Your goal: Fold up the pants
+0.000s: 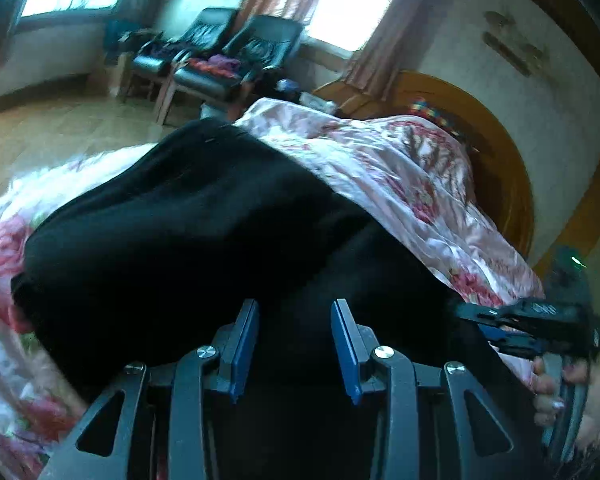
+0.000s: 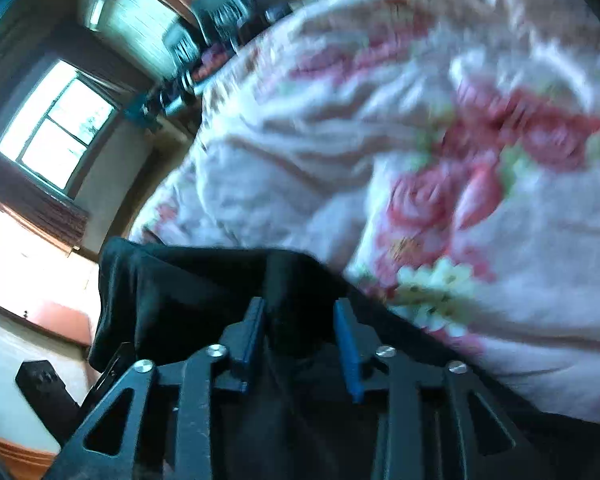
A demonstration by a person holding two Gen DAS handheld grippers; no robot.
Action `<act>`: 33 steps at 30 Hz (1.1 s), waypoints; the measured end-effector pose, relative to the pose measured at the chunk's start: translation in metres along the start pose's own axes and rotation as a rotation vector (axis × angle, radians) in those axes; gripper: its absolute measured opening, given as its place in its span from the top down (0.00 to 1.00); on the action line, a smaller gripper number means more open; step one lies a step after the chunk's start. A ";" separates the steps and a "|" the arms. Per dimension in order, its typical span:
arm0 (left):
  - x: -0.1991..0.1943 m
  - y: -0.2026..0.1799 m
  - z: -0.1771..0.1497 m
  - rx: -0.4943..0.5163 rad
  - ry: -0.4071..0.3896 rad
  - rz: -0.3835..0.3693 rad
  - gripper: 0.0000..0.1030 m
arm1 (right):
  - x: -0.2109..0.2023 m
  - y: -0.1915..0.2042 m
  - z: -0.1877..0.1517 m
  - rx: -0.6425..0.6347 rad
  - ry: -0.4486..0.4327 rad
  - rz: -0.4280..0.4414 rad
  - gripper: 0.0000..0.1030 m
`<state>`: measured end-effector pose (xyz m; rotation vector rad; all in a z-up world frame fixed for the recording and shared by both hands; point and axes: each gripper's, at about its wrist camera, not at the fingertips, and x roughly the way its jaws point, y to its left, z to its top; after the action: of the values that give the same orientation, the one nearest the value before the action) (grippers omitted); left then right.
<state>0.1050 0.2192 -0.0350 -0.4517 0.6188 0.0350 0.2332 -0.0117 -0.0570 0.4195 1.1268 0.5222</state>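
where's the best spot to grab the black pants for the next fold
Probably the far hem edge of the black pants, coming in low from the near side with a finger sliding under it. There the cloth ends in a distinct edge on the floral bedspread, easier to pinch than the flat middle. The left gripper is open above the cloth; the right gripper straddles a raised fold.

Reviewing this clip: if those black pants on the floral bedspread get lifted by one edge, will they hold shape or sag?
The black pants look soft and will probably sag: they drape in loose folds over the floral bedspread. In the right wrist view a bunched fold stands between the right hand-held gripper fingers, so the fabric likely crumples easily. The satiny-looking bedspread may let them slide.
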 end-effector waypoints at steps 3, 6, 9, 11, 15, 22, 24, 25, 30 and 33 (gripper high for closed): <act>0.005 -0.010 -0.004 0.053 0.015 0.000 0.63 | 0.019 -0.001 0.003 0.018 0.053 0.053 0.67; 0.002 -0.011 -0.005 0.062 0.003 0.012 0.63 | 0.016 0.016 0.012 -0.056 -0.010 -0.003 0.90; 0.006 -0.006 -0.005 0.046 0.014 0.035 0.63 | 0.002 0.020 0.025 -0.050 -0.131 -0.008 0.91; 0.010 -0.005 -0.005 0.040 0.027 0.033 0.63 | 0.011 0.018 0.026 -0.078 -0.114 -0.061 0.91; 0.010 -0.006 -0.007 0.066 0.026 0.049 0.63 | 0.038 -0.001 0.020 -0.071 -0.074 -0.093 0.91; 0.012 -0.004 -0.007 0.067 0.029 0.050 0.63 | 0.038 -0.023 0.023 0.019 -0.063 -0.018 0.90; 0.010 -0.001 -0.006 0.054 0.026 0.040 0.63 | 0.026 -0.023 0.023 0.050 -0.092 -0.042 0.84; 0.008 0.000 -0.005 0.047 0.019 0.036 0.63 | 0.013 -0.024 0.022 0.075 -0.137 -0.107 0.65; -0.011 0.008 0.002 0.014 -0.068 0.063 0.63 | -0.060 -0.020 -0.001 0.071 -0.341 -0.152 0.58; -0.015 0.017 0.006 -0.031 -0.085 0.079 0.63 | -0.076 -0.002 -0.029 -0.031 -0.339 -0.156 0.63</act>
<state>0.0935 0.2387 -0.0292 -0.4529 0.5534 0.1383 0.1816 -0.0566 -0.0130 0.3728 0.8156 0.3165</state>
